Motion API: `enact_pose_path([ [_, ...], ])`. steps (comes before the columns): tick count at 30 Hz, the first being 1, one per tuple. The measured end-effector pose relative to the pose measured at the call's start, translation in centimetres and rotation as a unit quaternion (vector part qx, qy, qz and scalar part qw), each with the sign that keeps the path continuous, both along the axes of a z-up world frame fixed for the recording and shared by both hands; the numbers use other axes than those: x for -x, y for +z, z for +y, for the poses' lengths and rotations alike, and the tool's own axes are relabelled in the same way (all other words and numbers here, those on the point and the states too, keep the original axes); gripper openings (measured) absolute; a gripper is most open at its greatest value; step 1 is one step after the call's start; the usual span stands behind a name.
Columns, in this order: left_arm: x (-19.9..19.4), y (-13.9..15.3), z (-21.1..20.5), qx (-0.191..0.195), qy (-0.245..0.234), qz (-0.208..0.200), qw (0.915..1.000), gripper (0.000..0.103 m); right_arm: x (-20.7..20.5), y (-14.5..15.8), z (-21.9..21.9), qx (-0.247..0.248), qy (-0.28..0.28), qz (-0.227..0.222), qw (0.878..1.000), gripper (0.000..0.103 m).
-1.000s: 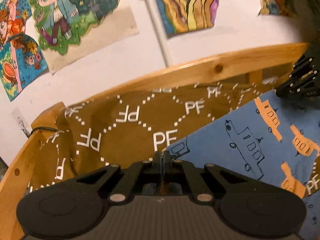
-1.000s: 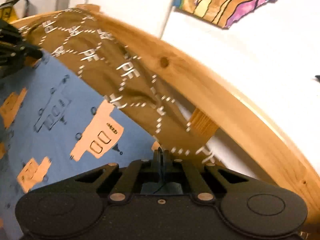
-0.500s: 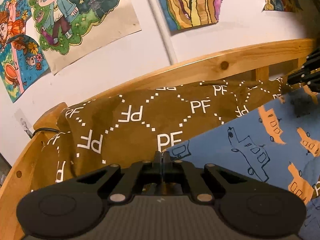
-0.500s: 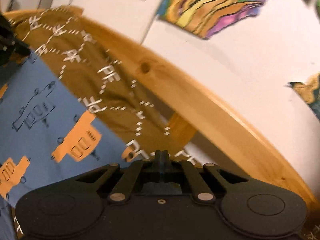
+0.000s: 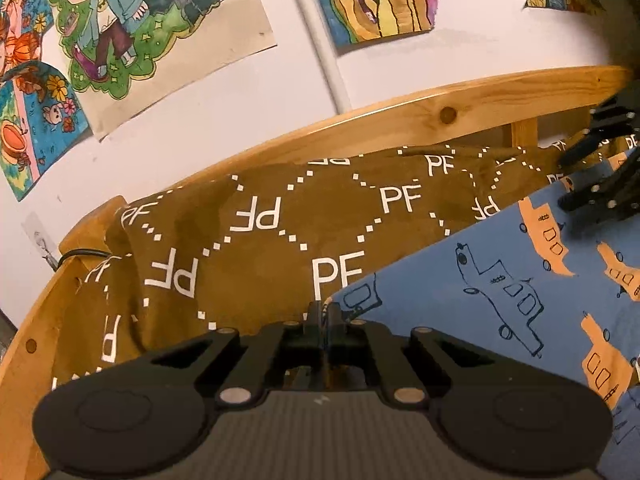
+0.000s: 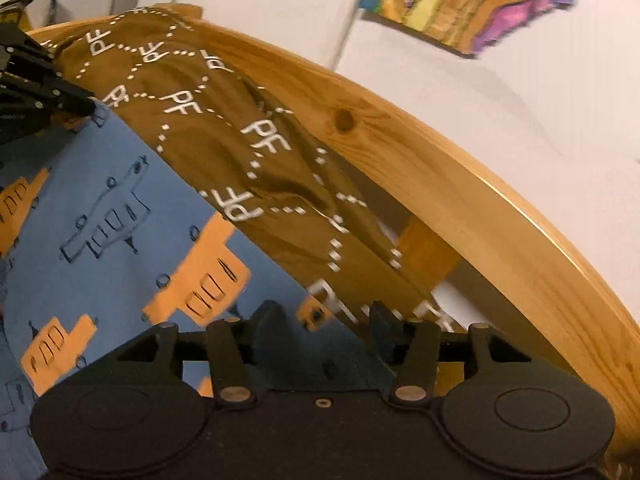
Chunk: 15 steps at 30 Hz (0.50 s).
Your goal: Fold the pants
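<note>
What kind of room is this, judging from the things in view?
Probably a child's bedroom. A wooden bed rail borders a blue sheet printed with vehicles, a brown blanket with PF letters lies along the rail, and hand-coloured drawings hang on the white wall.

We see our right gripper (image 6: 322, 316), fingers (image 6: 266, 314) just parted, over blue pants (image 6: 120, 216) on a brown blanket (image 6: 224, 148).

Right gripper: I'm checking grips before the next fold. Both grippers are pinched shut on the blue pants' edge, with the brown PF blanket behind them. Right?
Not quite. The left gripper is shut on the blue pants, but the right gripper has just opened, its fingers apart with the pants' edge between them, as the right wrist view shows. The brown PF blanket does lie behind.
</note>
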<state>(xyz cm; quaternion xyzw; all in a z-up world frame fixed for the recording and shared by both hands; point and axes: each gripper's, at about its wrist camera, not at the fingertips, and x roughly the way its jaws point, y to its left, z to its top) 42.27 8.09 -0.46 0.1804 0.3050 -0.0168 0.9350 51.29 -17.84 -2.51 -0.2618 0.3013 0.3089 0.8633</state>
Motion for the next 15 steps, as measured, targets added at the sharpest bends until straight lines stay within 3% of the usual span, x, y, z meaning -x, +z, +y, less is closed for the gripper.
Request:
enact_pose_path([
  [4, -0.3, -0.2, 0.3, 0.005, -0.007, 0.002, 1.0, 0.003, -1.2, -0.5, 1.9, 0.023, 0.018, 0.026, 0.999, 0.055],
  [5, -0.3, -0.2, 0.4, 0.006, -0.008, 0.003, 0.9999, 0.003, -1.3, -0.6, 2.3, 0.031, 0.026, 0.032, 0.999, 0.044],
  [6, -0.3, -0.2, 0.4, 0.005, -0.01, 0.004, 0.9999, 0.003, -1.2, -0.8, 2.7, 0.042, 0.03, 0.029, 0.998, 0.021],
  [9, -0.2, 0.1, 0.5, 0.006, -0.012, 0.006, 0.9999, 0.002, -0.6, -1.0, 3.5, 0.064, 0.049, 0.026, 0.996, 0.001],
  [15, 1.7, 1.0, 0.4, -0.006, -0.031, -0.023, 0.9993, 0.001, 2.4, 0.7, 2.1, 0.039, 0.033, -0.033, 0.998, 0.001],
])
